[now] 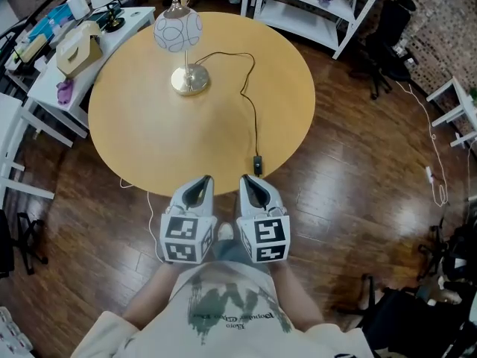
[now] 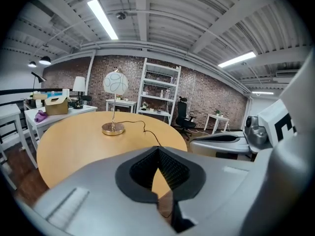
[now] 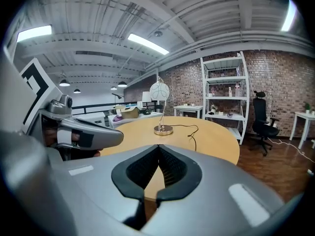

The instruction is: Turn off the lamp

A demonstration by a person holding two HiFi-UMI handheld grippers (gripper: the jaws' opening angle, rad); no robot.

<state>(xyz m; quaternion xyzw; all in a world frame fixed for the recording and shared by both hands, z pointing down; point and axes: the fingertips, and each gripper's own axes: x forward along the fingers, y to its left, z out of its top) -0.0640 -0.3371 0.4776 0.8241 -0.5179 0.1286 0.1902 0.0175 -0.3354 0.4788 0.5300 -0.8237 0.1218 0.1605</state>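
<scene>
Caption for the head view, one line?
Both shut, left gripper and right gripper hover by the round table's near edge; lamp stands opposite.

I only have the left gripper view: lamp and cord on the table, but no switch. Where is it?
Observer: The head view shows a switch on the cord, at the table's near edge.
Operator: Which claw is closer?
Observer: The right claw. The switch lies just beyond its tips, and the left claw is further to the side.
Operator: Is the right claw open?
Observer: No, its own view shows the jaws together with nothing between them.
</scene>
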